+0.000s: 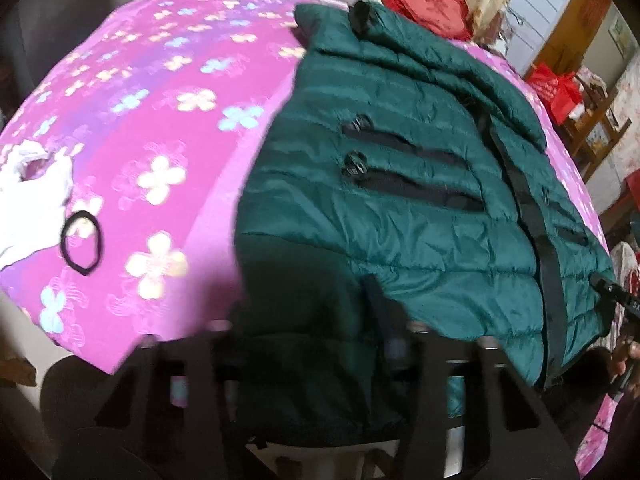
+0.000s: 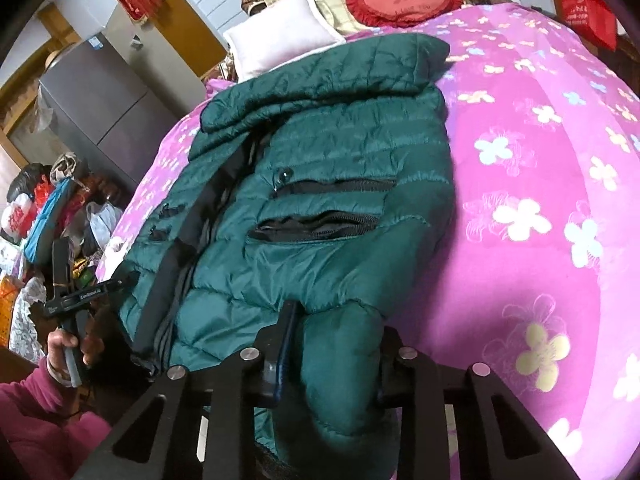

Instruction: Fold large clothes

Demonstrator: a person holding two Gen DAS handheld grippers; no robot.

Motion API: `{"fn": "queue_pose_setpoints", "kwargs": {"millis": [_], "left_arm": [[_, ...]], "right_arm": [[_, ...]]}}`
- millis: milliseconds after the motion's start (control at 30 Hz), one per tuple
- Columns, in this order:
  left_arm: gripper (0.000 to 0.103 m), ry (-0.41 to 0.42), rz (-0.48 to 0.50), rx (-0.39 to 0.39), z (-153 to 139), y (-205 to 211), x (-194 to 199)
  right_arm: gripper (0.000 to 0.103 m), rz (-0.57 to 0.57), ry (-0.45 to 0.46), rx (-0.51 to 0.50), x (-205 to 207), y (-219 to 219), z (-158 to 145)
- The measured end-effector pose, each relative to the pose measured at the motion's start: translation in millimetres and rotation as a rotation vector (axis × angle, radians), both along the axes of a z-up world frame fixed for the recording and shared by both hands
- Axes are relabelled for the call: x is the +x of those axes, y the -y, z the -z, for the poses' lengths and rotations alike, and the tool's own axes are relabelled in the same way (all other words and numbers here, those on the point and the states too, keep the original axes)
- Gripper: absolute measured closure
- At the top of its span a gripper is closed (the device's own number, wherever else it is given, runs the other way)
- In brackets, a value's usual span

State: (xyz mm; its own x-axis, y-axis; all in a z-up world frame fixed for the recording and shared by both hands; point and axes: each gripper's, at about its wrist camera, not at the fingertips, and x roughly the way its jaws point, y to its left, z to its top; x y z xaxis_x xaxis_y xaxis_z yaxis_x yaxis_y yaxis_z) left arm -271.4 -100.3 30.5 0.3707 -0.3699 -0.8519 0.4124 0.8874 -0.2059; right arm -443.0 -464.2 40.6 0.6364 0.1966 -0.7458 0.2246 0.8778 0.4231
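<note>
green puffer jacket [image 2: 320,208] hem between both grippers' fingers [image 2: 286,344] on pink floral bedspread [image 2: 540,160]

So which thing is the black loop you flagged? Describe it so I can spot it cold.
Start at the pink flowered bedspread and go to the side away from the green puffer jacket. There, beside a crumpled white cloth, lies the black hair tie, the only thin ring on the bed.

A pink flowered bed [image 2: 540,152] carries a green padded jacket [image 2: 320,184], a white pillow [image 2: 280,28] and a hair tie [image 1: 82,242].
</note>
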Motion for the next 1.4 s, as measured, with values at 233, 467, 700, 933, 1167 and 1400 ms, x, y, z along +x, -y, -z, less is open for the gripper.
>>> {"fn": "queue_pose_setpoints", "kwargs": {"millis": [233, 467, 700, 933, 1167, 1400], "left_arm": [[0.087, 0.016, 0.009, -0.046, -15.2, -5.2, 1.5], [0.088, 0.1, 0.013, -0.123, -55.5, -4.4, 10.0], [0.088, 0.175, -0.009, -0.172, -87.3, 4.9, 32.5], [0.088, 0.191, -0.061, -0.229, -109.3, 24.6, 79.3], [0.088, 0.206, -0.099, -0.208, -119.2, 58.4, 138.3], [0.088, 0.177, -0.178, -0.187, -106.7, 90.1, 214.0]], "right_arm": [[0.081, 0.009, 0.086, -0.008, -1.1, 4.4, -32.8], [0.081, 0.031, 0.145, -0.045, 9.4, 10.6, -57.0], [0.081, 0.076, 0.188, -0.057, 27.6, 27.6, -75.3], [0.081, 0.117, 0.207, -0.067, 68.8, 54.7, -94.2], [0.081, 0.171, 0.187, -0.093, 129.5, 85.8, -99.3], [0.081, 0.252, 0.131, -0.094, 195.4, 131.1, -90.6]]}}
